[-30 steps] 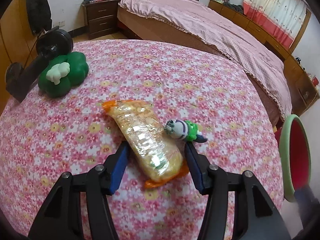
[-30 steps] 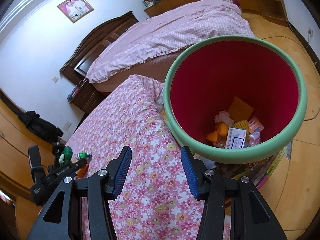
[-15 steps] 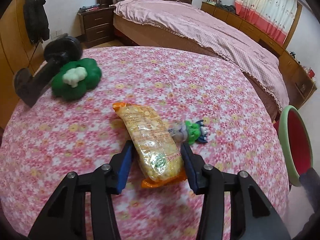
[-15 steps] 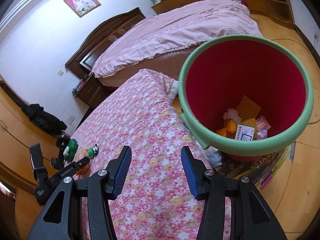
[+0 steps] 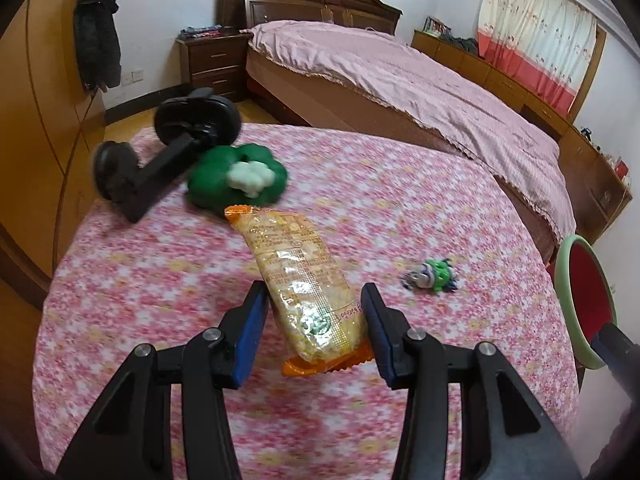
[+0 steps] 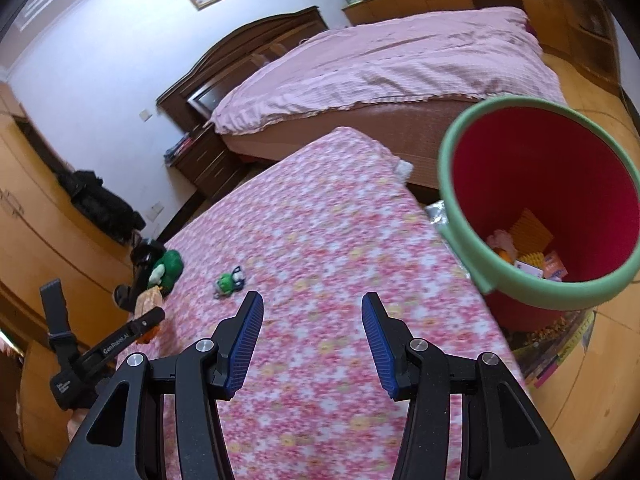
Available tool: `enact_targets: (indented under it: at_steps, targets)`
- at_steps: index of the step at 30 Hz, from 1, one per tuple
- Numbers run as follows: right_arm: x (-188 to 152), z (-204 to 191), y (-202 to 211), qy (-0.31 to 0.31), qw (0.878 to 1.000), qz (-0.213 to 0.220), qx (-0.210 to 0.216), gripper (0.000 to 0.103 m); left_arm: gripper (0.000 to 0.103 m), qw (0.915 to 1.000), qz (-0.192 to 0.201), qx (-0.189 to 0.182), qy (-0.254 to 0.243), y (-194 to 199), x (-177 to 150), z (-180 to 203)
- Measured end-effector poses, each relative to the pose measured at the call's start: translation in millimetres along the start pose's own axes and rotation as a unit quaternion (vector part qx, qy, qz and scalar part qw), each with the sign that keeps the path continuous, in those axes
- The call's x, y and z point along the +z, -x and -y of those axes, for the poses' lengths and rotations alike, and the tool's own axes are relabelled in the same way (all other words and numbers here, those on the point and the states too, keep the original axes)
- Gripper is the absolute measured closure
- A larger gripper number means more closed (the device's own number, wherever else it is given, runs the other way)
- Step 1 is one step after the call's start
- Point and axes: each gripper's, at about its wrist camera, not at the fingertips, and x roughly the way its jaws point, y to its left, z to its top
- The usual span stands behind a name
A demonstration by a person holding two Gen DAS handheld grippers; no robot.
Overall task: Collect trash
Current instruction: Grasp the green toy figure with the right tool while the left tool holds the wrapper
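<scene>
One snack packet (image 5: 308, 284) is squeezed in the left tongs (image 5: 314, 320) and lifted off the table (image 5: 400, 184). Some trash already lies in the red bin (image 6: 560, 184). The right tongs (image 6: 312, 340) are spread and hold nothing. Dropping the packet in is left.

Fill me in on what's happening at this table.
A person with two handheld grippers is clearing trash. The left gripper, whose jaws have just been closing, is shut on a yellow snack packet and holds it above the floral tablecloth. The right gripper is open, with nothing between its fingers. The red bin beside the table already holds trash.
</scene>
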Motion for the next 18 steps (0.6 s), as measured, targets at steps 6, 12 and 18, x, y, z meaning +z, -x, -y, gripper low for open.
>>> enact_targets:
  at_steps: [6,12,18]
  targets:
    - [-1.9,-40.0,-20.7,0.037,0.999,-0.011,-0.005,0.050,0.054,0.9995,0.003,-0.019,0.023,-3.2,3.1,-24.3]
    - [-7.1,-77.7,-53.0,0.059,0.998,-0.020,-0.015,0.050,0.054,0.9993,0.023,-0.023,0.018,-2.9,0.5,-39.8]
    - [-13.6,-108.5,-91.4,0.094,0.994,-0.026,-0.039,0.051,0.054,0.9980,0.042,-0.038,0.030,-3.1,-2.6,-56.1]
